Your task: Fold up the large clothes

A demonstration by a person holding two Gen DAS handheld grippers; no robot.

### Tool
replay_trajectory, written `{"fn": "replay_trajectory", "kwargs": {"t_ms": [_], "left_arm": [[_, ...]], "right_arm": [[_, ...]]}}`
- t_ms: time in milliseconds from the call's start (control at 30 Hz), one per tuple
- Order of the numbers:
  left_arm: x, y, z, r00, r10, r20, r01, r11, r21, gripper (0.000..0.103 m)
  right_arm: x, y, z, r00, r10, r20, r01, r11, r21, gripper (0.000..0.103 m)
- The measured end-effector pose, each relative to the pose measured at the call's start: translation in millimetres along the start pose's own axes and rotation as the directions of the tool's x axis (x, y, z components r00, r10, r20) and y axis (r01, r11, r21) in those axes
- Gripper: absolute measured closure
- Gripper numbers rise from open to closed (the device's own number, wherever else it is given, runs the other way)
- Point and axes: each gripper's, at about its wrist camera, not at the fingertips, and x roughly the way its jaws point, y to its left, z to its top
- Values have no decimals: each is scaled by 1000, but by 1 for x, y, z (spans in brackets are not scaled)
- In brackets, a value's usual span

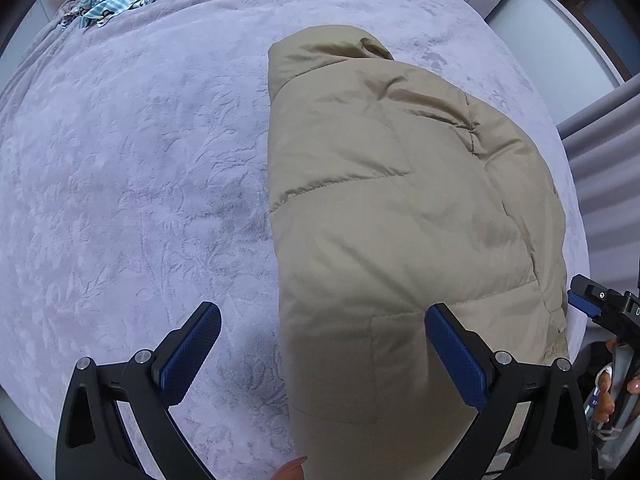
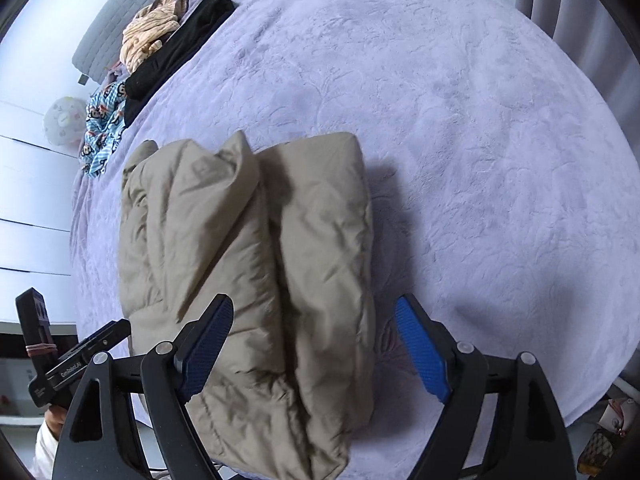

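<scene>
A beige puffer jacket [image 1: 400, 200] lies folded into a long bundle on the lilac bedspread [image 1: 120, 180]. My left gripper [image 1: 322, 311] hangs open over the jacket's near end. The jacket's left edge runs between its blue pads [image 1: 188, 356], which touch nothing. In the right wrist view the same jacket [image 2: 240, 220] shows two padded folds side by side. My right gripper [image 2: 315, 302] stands open above its near right part, with the fabric below the jaws and neither pad pressing on it.
A black garment [image 2: 180, 48], a blue patterned cloth [image 2: 102, 128] and a peach bundle [image 2: 152, 36] lie along the bed's far side. Grey curtains [image 1: 600, 140] hang past one edge of the bed. Bare bedspread [image 2: 480, 160] stretches to the right of the jacket.
</scene>
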Motion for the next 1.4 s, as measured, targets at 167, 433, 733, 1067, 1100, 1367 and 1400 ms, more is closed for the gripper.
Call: {"fn": "replay_trajectory", "kwargs": {"t_ms": [167,433,733,1067,1100,1367,1400], "left_arm": [[7,4,10,1000,-23,-9,22,999,-25,0],[19,14,21,993,-114,-35,112,992,-60,0],[43,23,26,966,-244,-88,229,962,-145,0],[44,48,44,930,-365,-51,356,925,-129,0],[51,51,45,922,-383,-66,372,918,-136,0],[108,51,50,801,-589,-112,546,793,-269,0],[109,50,50,802,-587,-111,543,793,-278,0]], "right_arm": [[18,-17,13,996,60,-71,-60,998,1,16],[46,-38,19,962,246,-122,-232,966,116,16],[72,-31,26,915,369,-165,-347,926,147,16],[76,-3,30,874,440,-206,-437,897,65,0],[78,-1,32,882,421,-215,-421,906,47,0],[121,22,44,868,377,-323,-395,919,12,0],[127,23,46,869,370,-328,-386,922,19,0]]}}
